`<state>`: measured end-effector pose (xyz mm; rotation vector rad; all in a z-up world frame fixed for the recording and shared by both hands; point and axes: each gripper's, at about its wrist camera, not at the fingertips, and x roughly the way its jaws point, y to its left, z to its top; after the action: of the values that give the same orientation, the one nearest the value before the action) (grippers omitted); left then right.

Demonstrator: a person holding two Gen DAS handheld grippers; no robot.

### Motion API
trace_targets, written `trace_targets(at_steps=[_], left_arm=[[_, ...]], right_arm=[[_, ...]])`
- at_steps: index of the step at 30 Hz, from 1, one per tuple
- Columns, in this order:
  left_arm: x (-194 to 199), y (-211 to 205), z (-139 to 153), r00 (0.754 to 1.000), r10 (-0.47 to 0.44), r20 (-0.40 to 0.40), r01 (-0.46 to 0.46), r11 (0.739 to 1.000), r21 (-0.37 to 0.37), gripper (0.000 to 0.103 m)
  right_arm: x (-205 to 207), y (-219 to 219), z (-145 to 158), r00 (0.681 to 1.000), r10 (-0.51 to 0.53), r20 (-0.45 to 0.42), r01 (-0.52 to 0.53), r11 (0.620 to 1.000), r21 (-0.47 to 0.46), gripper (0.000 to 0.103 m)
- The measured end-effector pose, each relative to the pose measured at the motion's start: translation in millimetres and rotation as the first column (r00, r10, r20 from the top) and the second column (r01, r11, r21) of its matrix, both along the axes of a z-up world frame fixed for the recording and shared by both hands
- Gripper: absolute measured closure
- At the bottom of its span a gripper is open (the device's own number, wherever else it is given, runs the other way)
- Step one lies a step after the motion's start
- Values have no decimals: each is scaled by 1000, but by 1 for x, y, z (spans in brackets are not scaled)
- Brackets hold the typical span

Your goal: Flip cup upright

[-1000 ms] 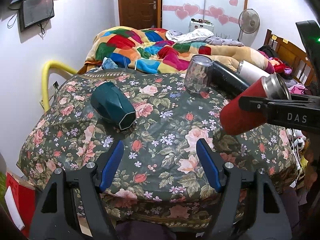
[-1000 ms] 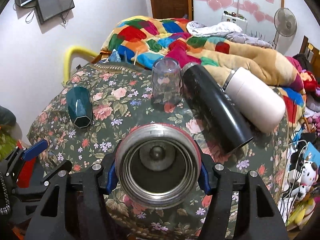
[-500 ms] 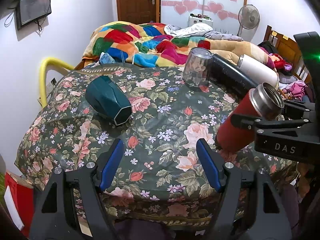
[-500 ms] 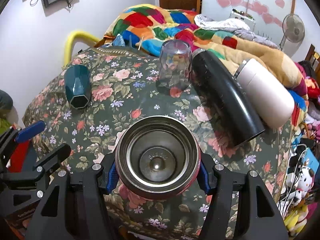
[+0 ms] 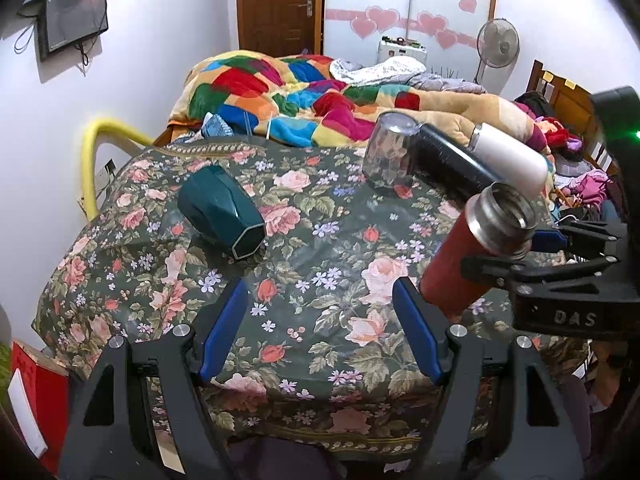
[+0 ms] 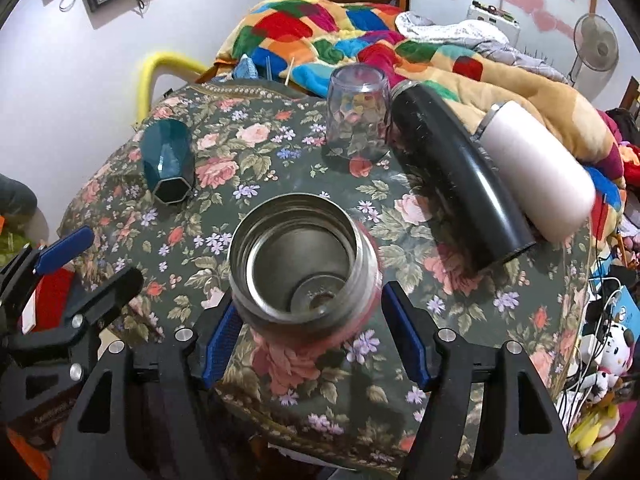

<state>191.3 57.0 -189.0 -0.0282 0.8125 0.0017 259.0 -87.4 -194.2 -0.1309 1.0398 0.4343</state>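
A red steel-lined cup [image 5: 472, 256] stands tilted on the floral table [image 5: 320, 248], mouth up, in the left wrist view; its open steel mouth [image 6: 300, 268] fills the right wrist view. My right gripper [image 6: 312, 340] has its jaws spread to either side of the cup; contact is unclear. My left gripper [image 5: 320, 332] is open and empty over the table's front. A teal faceted cup [image 5: 222, 212] lies on its side at the left; it also shows in the right wrist view [image 6: 168, 164].
A clear glass [image 5: 390, 154] stands upside down at the back. A black flask [image 6: 460, 180] and a white flask [image 6: 536, 172] lie on their sides at the right. A bed with a patchwork quilt [image 5: 300, 92] is behind the table.
The right gripper has swung the red cup from lying level in the air to nearly upright on the table, and its jaws have widened. The left gripper has stayed put.
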Motion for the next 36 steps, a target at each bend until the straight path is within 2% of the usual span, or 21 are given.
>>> trace_targets(at_steps=[5,9,15,19,24,26,29,31,32,34,36], left_arm=[[-15,-8,27,998,-11,57,12,1000,-12,29],[-35,-18,61,990,-24,138,27,999,-21,29],[-76,-32,122,950,-47,308,62,997,-39,29],[-109,-41,158,904,-50,425,70,997,-32,25],[-151,-54,192,832,-51,553,70,997,-13,24],[-166,-58,200,807,-46,589,61,998,-6,15],[-182,-64,205,779,-29,626,28,1000,11,13],[-188,-65,206,773,-24,634,16,1000,19,10],[-190,-66,206,772,-19,635,8,1000,20,2],[-194,-66,205,766,-4,643,-5,1000,13,1],[-195,-65,203,771,3,636,-9,1000,6,0]], right_arm=[[-28,-13,34,993,-5,115,4,1000,6,37],[-58,-33,77,970,-33,243,18,998,64,37],[-108,-64,143,891,-114,439,34,982,186,37],[-146,-79,177,817,-153,555,19,971,240,36],[-183,-89,198,740,-197,644,-4,955,296,32],[-194,-91,203,715,-211,666,-8,951,310,31],[-206,-93,206,681,-237,693,-6,944,330,26],[-210,-94,205,666,-250,703,-3,941,338,20],[-212,-95,206,659,-256,707,2,941,339,16],[-214,-94,204,644,-266,717,14,942,336,9],[-217,-94,202,634,-277,722,29,942,335,0]])
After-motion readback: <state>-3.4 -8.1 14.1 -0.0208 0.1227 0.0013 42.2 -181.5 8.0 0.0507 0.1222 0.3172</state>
